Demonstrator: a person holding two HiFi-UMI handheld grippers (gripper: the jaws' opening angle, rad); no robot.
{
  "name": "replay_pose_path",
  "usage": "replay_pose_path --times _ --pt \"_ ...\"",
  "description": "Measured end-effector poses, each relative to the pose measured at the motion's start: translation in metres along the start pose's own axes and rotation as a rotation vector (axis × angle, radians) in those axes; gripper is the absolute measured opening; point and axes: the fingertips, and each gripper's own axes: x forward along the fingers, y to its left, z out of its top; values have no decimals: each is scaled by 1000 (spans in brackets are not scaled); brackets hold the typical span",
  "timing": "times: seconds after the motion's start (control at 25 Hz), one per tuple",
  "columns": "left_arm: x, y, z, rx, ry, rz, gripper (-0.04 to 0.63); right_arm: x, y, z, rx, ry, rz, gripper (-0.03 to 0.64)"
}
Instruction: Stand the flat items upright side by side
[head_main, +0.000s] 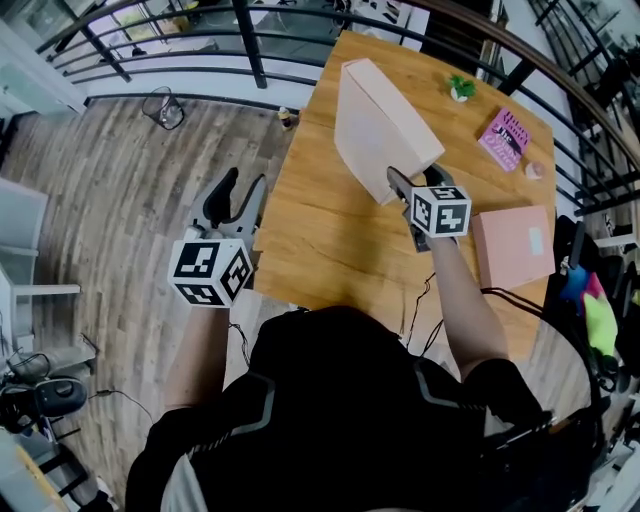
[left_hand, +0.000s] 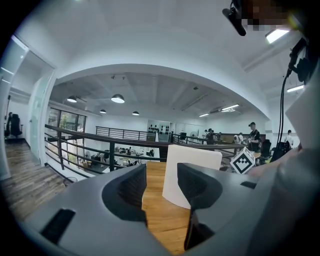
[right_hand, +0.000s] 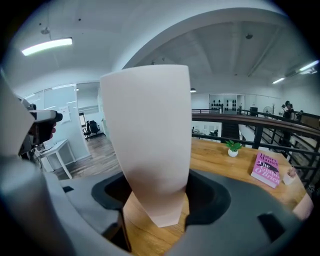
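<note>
Wooden surface (head_main: 320, 240). Tall pink box (head_main: 380, 120) stands tilted on its lower edge toward 12 o'clock. Right tongs (head_main: 408, 185) are clamped on its near bottom corner. Second pink box (head_main: 512, 245) lies flat at 3 o'clock. Left tongs (head_main: 243, 182) are moderately wide and empty, just off the surface's 9 o'clock edge. Pink book (head_main: 504, 138) lies at 2 o'clock.

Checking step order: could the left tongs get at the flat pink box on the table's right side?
Probably not: left tongs hover open off the table's left edge, and the right tongs, gripping the tall box, sit between them and the flat pink box.
</note>
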Motion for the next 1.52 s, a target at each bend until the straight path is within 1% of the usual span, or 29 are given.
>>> replay_pose_path --times 0.24,0.4,0.56,0.76,0.88,0.96,1.12,1.24,1.52 --pt "4 26 -3 3 -2 -18 212 22 27 10 86 -1 -107 321" --pt "9 41 2 27 -18 -30 205 40 42 21 115 -9 -186 319" --pt "12 65 2 23 -25 -14 204 61 56 32 123 -12 -244 319" --pt "9 87 5 9 -35 -3 204 82 63 44 173 -21 -295 318" --pt "8 98 6 13 -38 10 204 96 64 52 200 -20 -327 316" --pt "8 106 4 20 -31 17 204 105 66 57 209 -22 -344 316" --pt "9 120 -5 -8 7 35 204 120 70 67 243 -23 -378 318" --pt "6 124 -8 -13 8 40 204 133 70 74 256 -27 -404 314" --pt "-7 134 -28 -52 48 74 204 157 70 89 291 -30 -481 313"
